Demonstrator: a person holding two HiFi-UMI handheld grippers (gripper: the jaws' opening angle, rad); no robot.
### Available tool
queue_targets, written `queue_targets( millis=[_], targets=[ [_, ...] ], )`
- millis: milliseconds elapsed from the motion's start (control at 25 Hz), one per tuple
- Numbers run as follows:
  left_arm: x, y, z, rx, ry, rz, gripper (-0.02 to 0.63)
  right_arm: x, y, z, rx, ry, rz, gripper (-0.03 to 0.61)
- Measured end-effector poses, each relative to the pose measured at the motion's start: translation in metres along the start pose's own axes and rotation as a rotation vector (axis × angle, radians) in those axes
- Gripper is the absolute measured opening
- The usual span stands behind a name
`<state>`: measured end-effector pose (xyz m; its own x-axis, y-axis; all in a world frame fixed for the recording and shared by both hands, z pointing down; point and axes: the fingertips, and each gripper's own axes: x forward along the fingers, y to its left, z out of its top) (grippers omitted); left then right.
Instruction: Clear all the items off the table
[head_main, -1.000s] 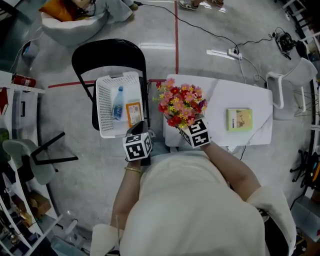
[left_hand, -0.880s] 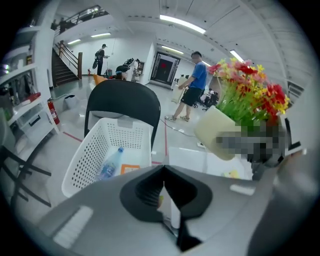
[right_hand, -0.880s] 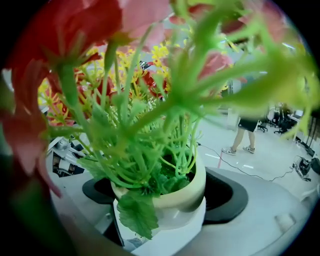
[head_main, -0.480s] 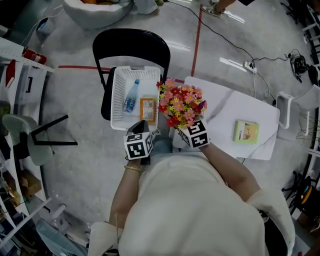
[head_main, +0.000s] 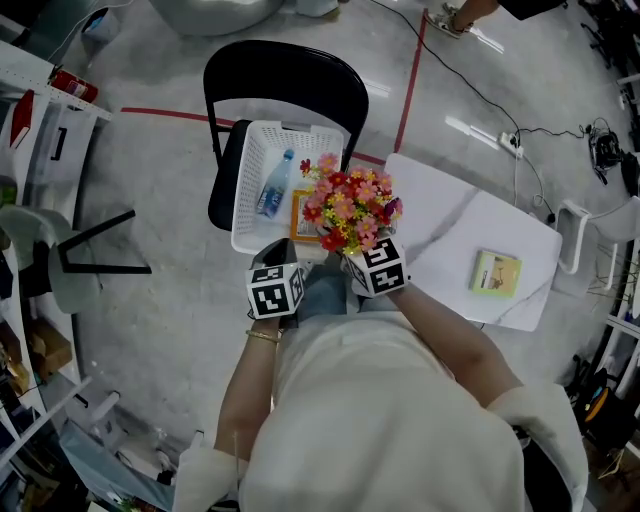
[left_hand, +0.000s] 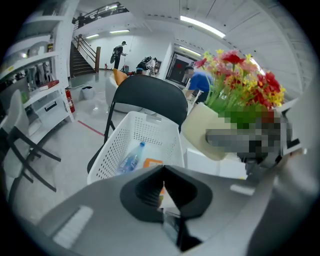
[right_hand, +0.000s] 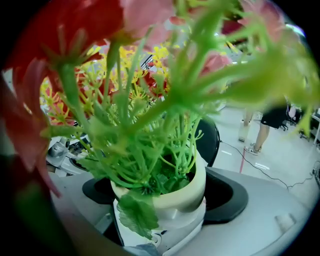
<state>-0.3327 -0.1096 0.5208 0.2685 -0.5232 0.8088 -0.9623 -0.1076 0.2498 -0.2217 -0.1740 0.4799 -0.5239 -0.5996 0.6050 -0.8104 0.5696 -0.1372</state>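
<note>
Cream flower pot (right_hand: 180, 199), thin green stems (red, pink, yellow blooms)

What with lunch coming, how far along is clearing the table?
Done: water bottle and orange packet lie in the white basket. In hand: right gripper grips the potted flowers by the basket. Left: the green book on the table.

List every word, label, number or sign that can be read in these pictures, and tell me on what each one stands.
No text can be read in any view.
Bottle label: too small to read.
Orange packet: print blurred.
Green book cover: too small to read.
</note>
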Motion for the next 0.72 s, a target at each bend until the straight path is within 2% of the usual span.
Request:
queue_targets(
  millis=[720],
  targets=[
    [0.030,0.052,0.010,-0.065,0.027,0.005,0.009,0.098,0.021,0.023,0.072,0.009,0.018,0.511]
  ],
)
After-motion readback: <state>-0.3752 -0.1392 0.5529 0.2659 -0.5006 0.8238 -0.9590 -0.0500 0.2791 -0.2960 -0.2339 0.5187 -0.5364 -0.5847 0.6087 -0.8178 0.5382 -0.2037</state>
